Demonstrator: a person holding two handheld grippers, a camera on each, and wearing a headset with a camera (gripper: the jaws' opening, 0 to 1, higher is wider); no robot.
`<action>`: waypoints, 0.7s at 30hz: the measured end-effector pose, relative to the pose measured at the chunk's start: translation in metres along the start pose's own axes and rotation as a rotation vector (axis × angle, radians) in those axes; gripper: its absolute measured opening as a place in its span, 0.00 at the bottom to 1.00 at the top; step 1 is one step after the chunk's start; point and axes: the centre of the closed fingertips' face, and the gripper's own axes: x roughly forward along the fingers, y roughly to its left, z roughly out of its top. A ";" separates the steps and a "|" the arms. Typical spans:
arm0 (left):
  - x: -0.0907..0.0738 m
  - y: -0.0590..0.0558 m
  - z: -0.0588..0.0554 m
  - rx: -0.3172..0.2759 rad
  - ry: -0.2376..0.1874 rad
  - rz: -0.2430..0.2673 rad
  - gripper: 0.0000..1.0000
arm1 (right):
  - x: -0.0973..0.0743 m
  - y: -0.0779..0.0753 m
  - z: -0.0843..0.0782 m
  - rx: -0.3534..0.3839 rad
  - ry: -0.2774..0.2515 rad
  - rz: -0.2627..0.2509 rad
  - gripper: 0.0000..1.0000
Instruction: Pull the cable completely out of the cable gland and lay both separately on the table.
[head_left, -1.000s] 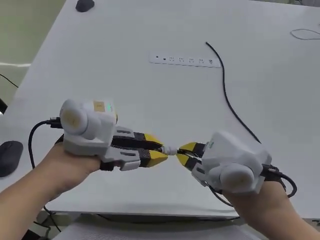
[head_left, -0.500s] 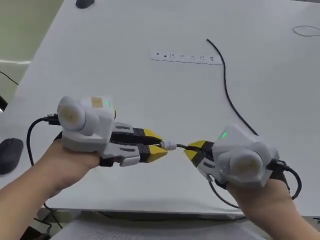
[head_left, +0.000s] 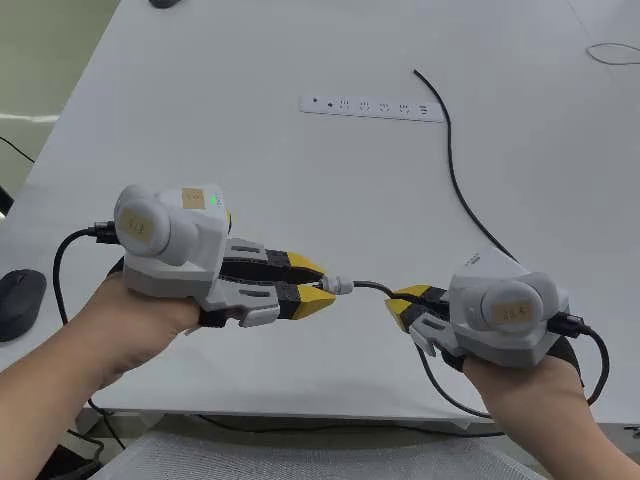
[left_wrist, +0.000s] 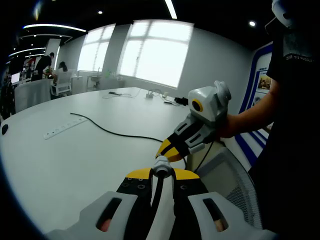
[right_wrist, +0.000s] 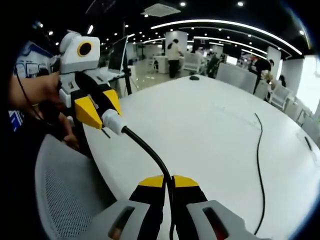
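Note:
A small white cable gland (head_left: 340, 286) is pinched in the yellow tips of my left gripper (head_left: 326, 287), which is shut on it above the table's near edge. A black cable (head_left: 372, 288) runs out of the gland to my right gripper (head_left: 393, 302), shut on the cable a short way to the right. In the left gripper view the gland (left_wrist: 162, 165) sits between my own jaws, with the right gripper (left_wrist: 166, 152) facing it. From the right gripper view (right_wrist: 168, 180) the cable (right_wrist: 149, 151) arcs up to the gland (right_wrist: 114, 122) held by the left gripper (right_wrist: 102, 119).
The white table (head_left: 250, 180) carries a white power strip (head_left: 372, 107) at the back and a long black cord (head_left: 455, 180) running toward the right hand. A dark mouse (head_left: 18, 300) lies at the left edge. The table's near edge is just below both grippers.
The right gripper has drawn away to the right from the left one. A longer stretch of black cable now shows between the gland and the right gripper.

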 end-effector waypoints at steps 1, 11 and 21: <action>0.000 0.000 0.000 -0.002 0.000 0.000 0.15 | 0.001 -0.002 -0.004 0.030 0.005 0.000 0.00; -0.002 -0.002 0.000 0.000 -0.009 -0.003 0.15 | 0.006 -0.019 -0.034 0.268 0.052 -0.019 0.00; -0.002 -0.004 0.003 -0.003 -0.021 -0.007 0.15 | 0.010 -0.027 -0.055 0.460 0.074 -0.026 0.00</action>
